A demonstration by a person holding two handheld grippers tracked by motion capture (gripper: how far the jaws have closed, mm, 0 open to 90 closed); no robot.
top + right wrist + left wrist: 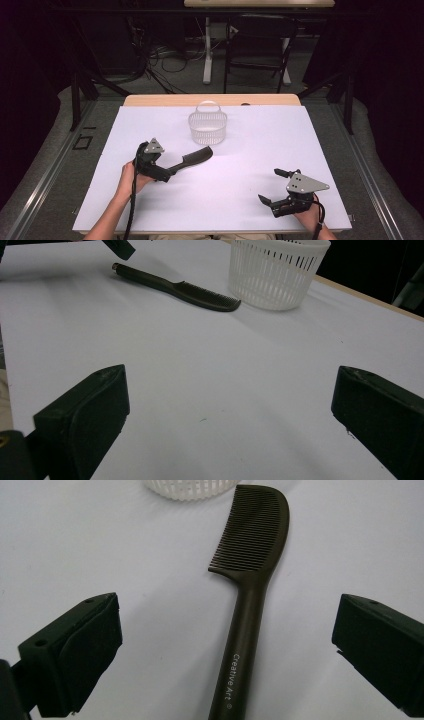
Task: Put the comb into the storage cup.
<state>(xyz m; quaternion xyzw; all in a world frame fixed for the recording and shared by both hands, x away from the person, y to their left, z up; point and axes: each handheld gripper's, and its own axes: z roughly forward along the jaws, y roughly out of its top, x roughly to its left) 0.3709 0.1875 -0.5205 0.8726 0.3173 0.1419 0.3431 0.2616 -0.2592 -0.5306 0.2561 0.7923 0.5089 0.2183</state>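
**Comb lies flat between your left jaws, not yet gripped**

Your left tool (pixel 172 169) sits over the handle end of the dark comb (pixel 192 159), and its jaws stand wide: in the left gripper view the comb's handle (pixel 239 650) runs up the middle with clear white desk on both sides of it, touching neither pad. The handle carries the words "Creative Art". The comb lies flat on the white desk (pixel 260 150), its toothed head (pixel 252 530) pointing toward the white slotted basket (pixel 207 127), which stands just beyond it near the far edge, handle upright.

Your right tool (pixel 270 186) is well apart from all this, low at the near right of the desk, jaws also wide with nothing between them. From the right gripper view you see the comb (pixel 175 287) and the basket (pixel 275 275) ahead across bare desk, the comb's head lying just beside the basket's wall.
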